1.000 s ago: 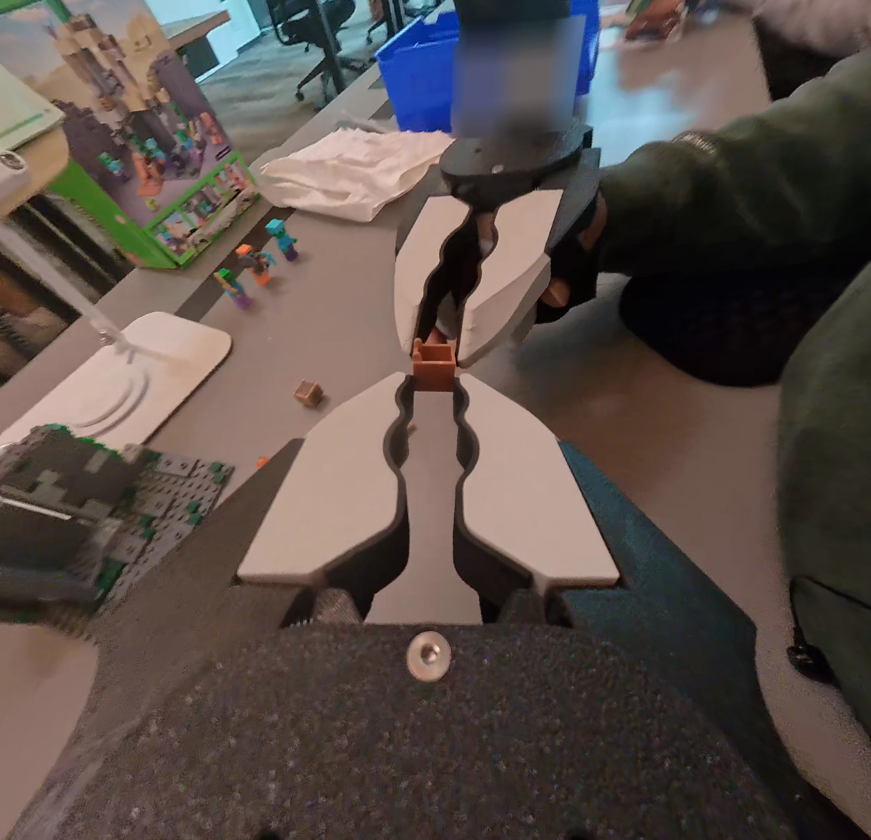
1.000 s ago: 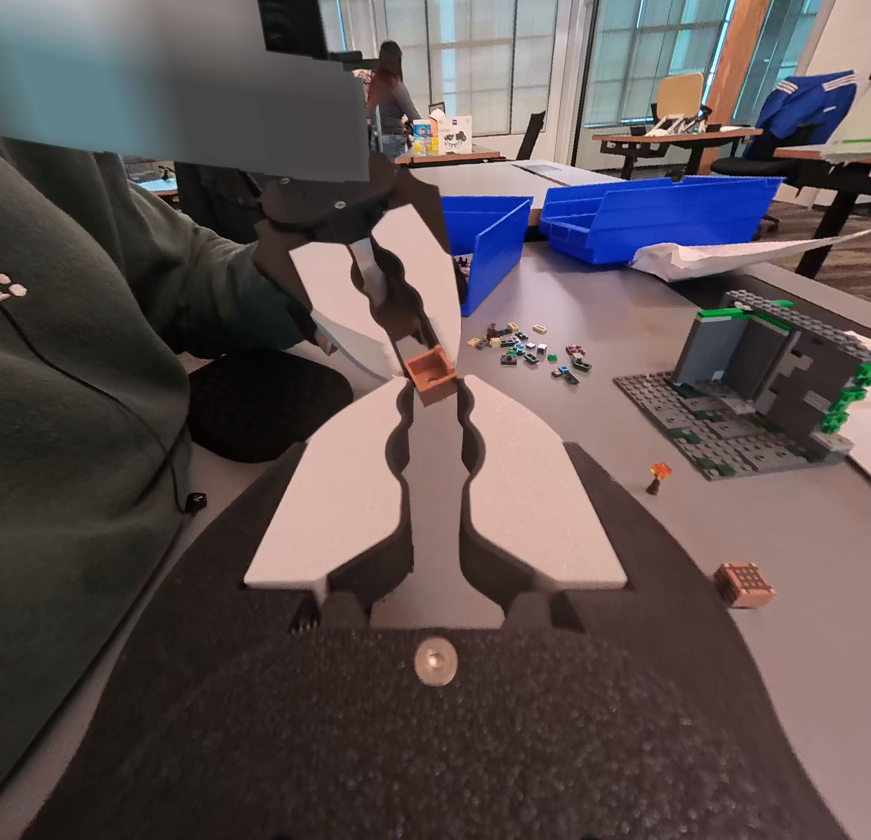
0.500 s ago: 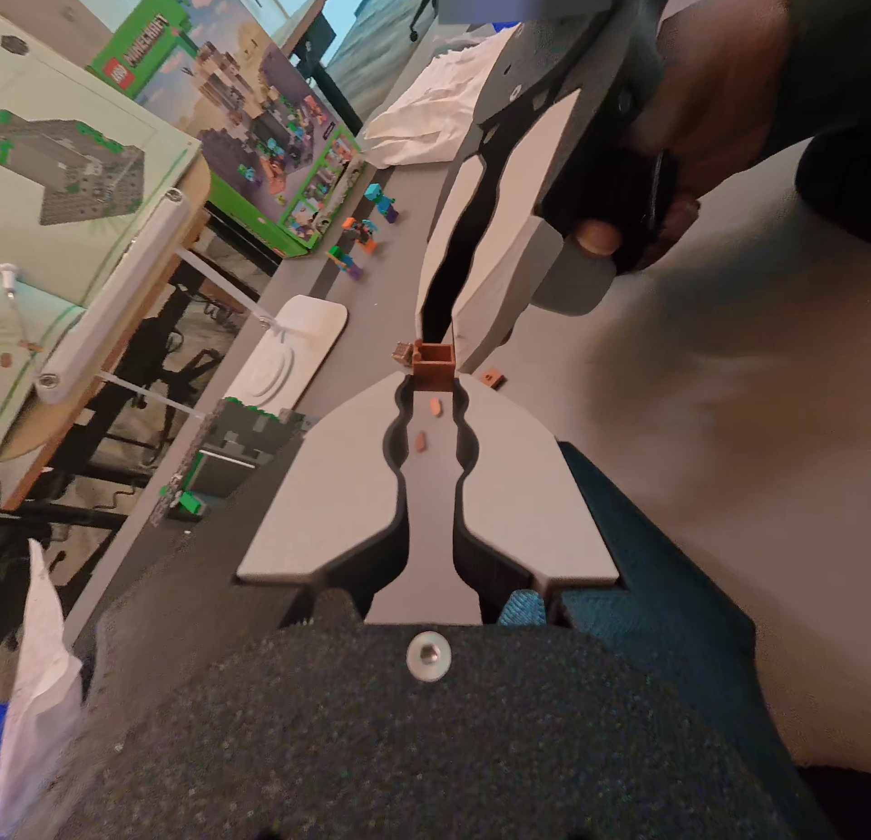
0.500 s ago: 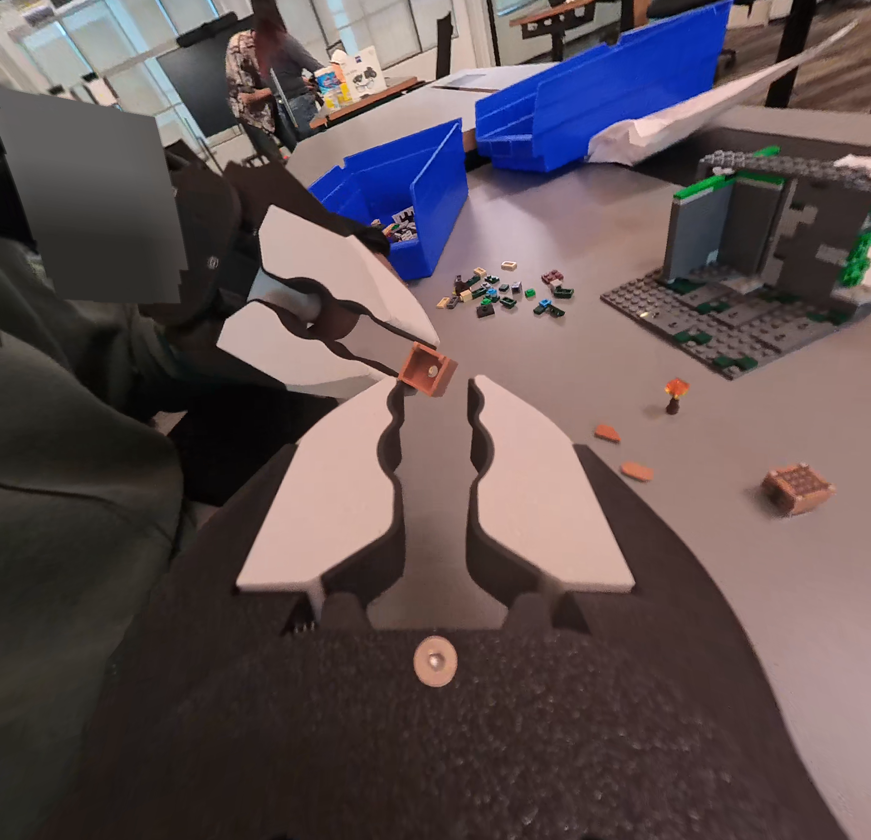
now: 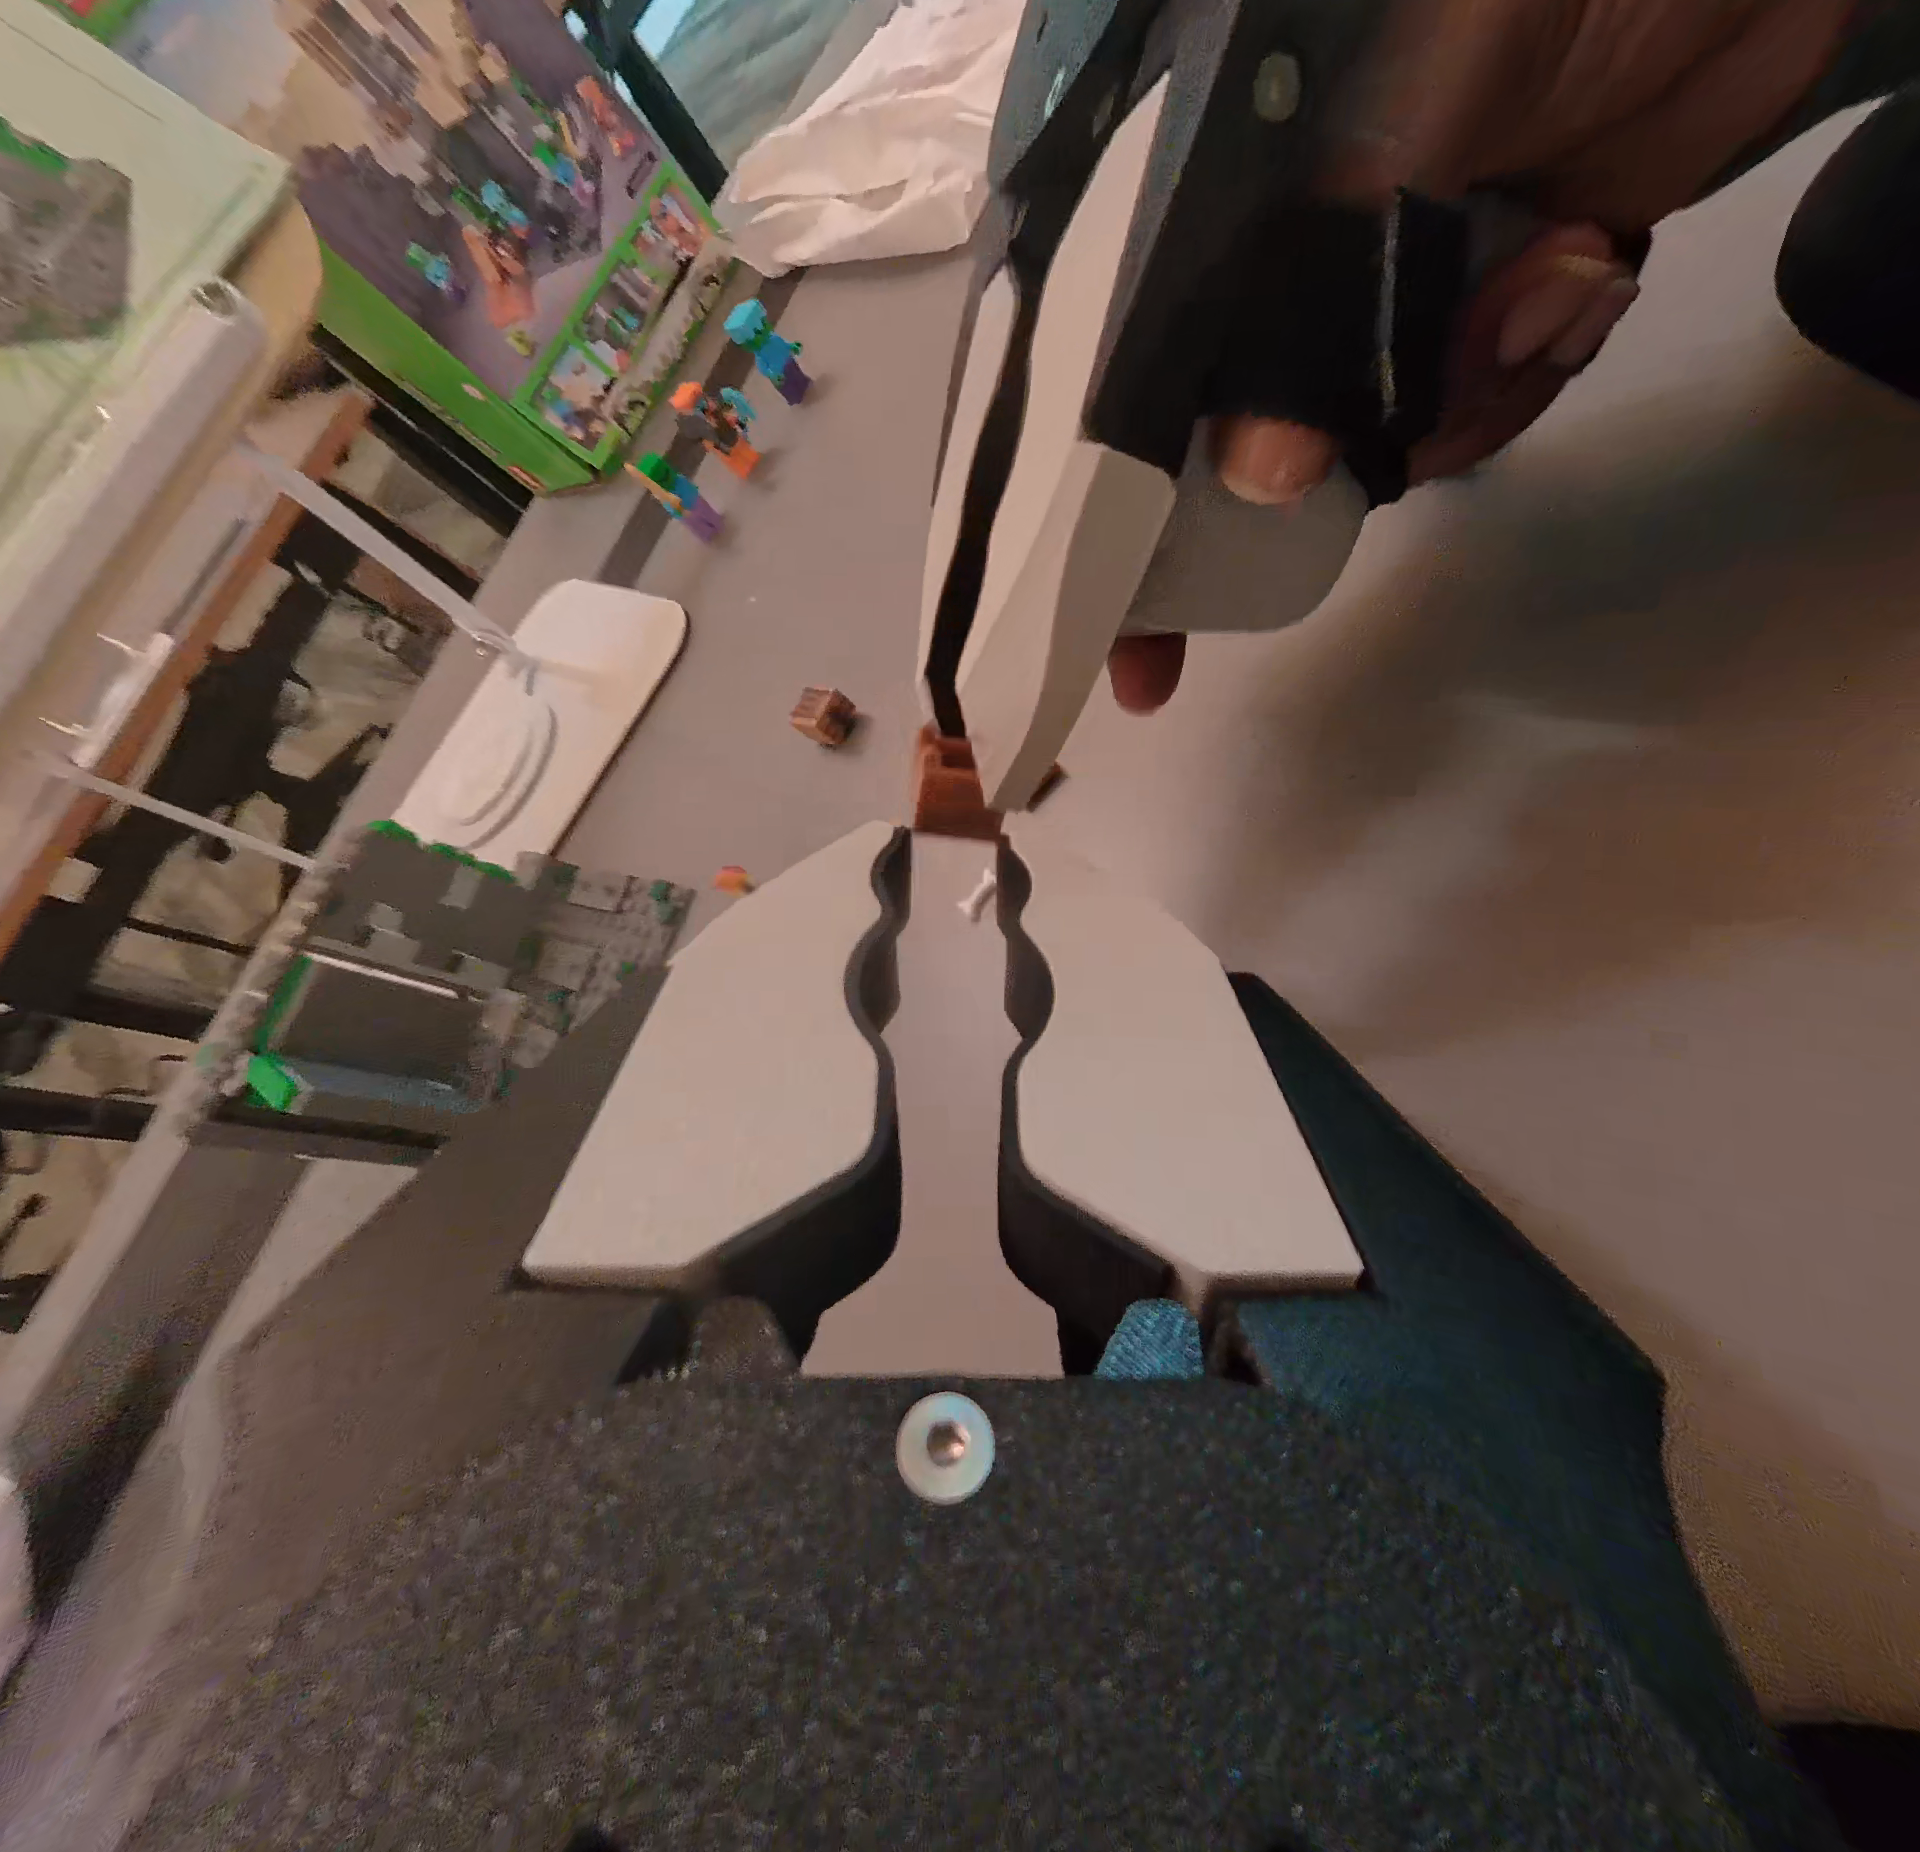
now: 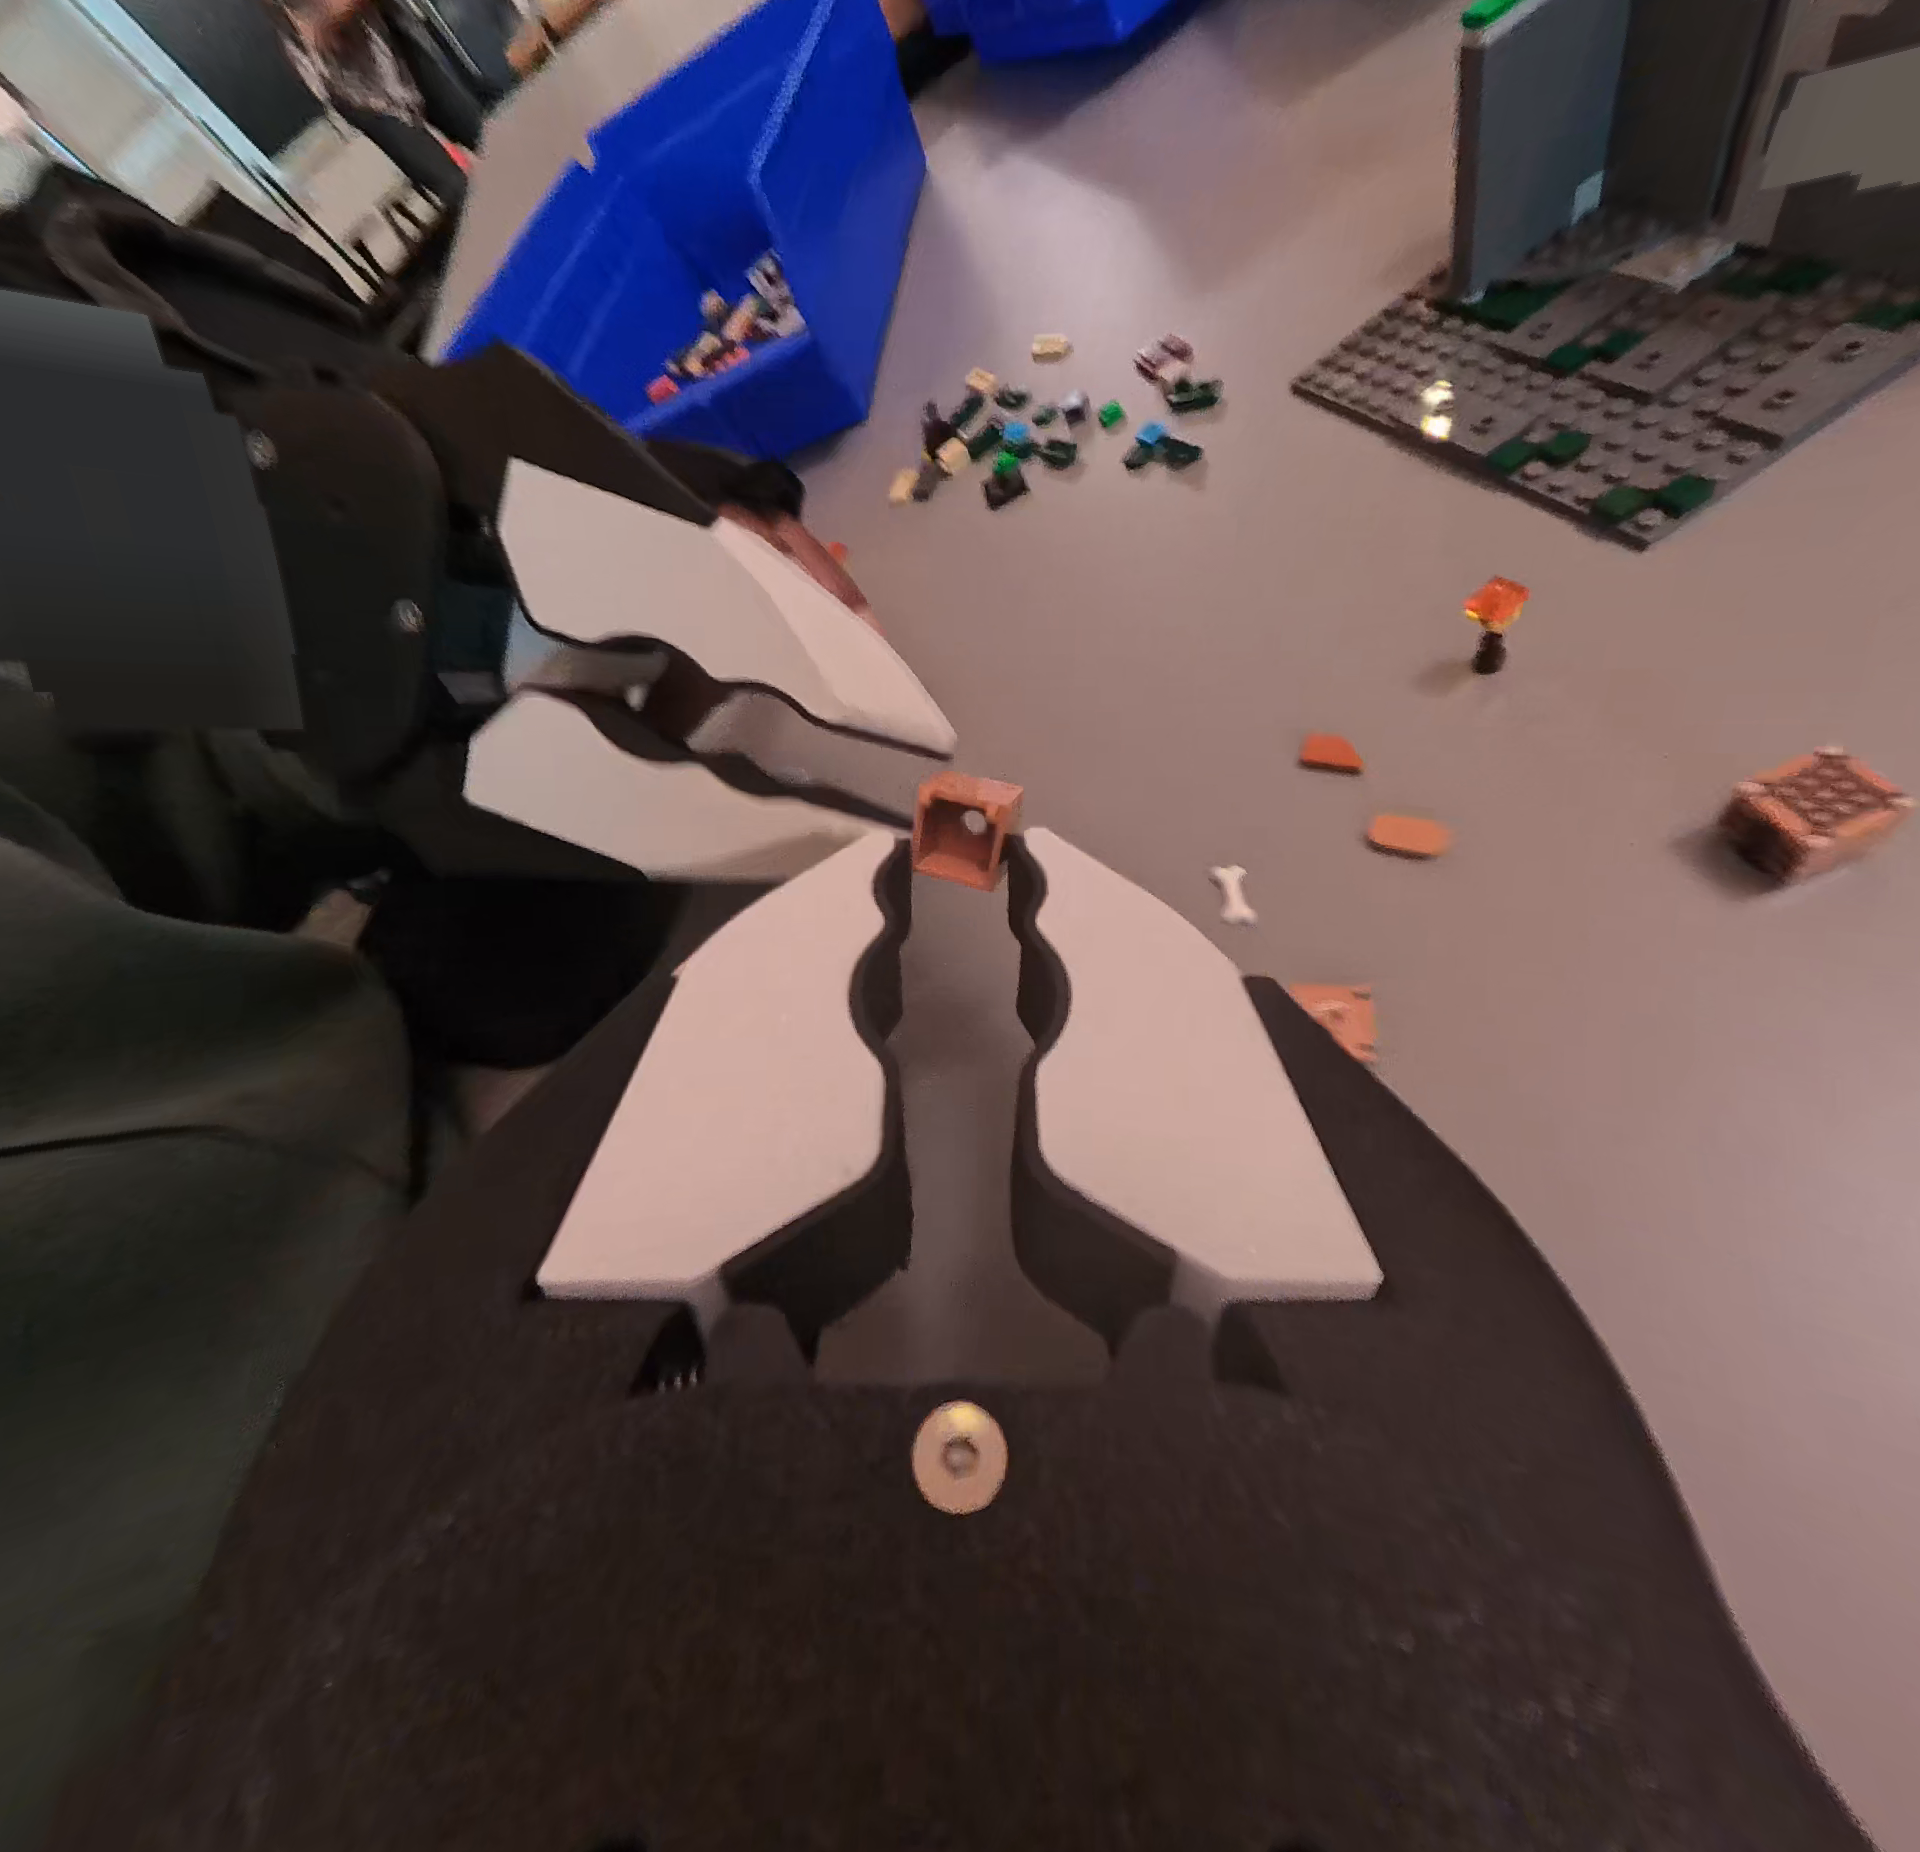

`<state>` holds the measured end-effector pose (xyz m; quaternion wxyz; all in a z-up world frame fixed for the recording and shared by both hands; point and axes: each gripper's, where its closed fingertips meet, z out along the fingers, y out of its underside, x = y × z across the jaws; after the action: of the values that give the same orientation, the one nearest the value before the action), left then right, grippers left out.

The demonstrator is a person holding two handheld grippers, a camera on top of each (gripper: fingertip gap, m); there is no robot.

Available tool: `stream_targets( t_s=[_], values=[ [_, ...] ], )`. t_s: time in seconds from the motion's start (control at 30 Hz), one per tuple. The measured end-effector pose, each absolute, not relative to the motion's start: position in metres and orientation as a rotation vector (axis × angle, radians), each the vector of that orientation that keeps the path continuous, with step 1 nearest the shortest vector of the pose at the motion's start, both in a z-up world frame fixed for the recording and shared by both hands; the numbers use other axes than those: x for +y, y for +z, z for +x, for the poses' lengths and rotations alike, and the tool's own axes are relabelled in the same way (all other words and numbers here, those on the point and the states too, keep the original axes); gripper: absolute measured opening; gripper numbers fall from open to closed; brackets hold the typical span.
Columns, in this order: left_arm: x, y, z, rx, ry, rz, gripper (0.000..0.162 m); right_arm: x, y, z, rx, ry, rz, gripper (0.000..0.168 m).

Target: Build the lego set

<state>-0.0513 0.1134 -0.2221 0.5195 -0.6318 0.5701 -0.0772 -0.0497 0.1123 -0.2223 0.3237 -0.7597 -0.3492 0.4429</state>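
Brick (image 5: 948, 794), small and brown, sits above the bench (image 5: 1455, 867). The left hand-held gripper (image 5: 948, 841) is clamped on it. The right hand-held gripper (image 6: 966, 846) touches it, but I cannot tell if it grips. A twist could make the brick pop out and fall.

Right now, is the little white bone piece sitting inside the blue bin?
No, the white bone lies on the bare grey table beside the right gripper, well away from the blue bin.
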Motion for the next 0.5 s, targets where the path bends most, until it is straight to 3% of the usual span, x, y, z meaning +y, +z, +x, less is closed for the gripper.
stream_targets(
  t_s=[0.23,0.5],
  values=[
    [0.137,-0.237,-0.073,1.266,-0.234,-1.677,0.012,0.169,-0.258,0.013,-1.001,0.738,-2.236,0.017],
    [0.141,-0.256,-0.080,1.231,-0.322,-1.778,0.011,0.182,-0.282,0.020,-0.997,0.682,-2.423,0.018]
  ],
)
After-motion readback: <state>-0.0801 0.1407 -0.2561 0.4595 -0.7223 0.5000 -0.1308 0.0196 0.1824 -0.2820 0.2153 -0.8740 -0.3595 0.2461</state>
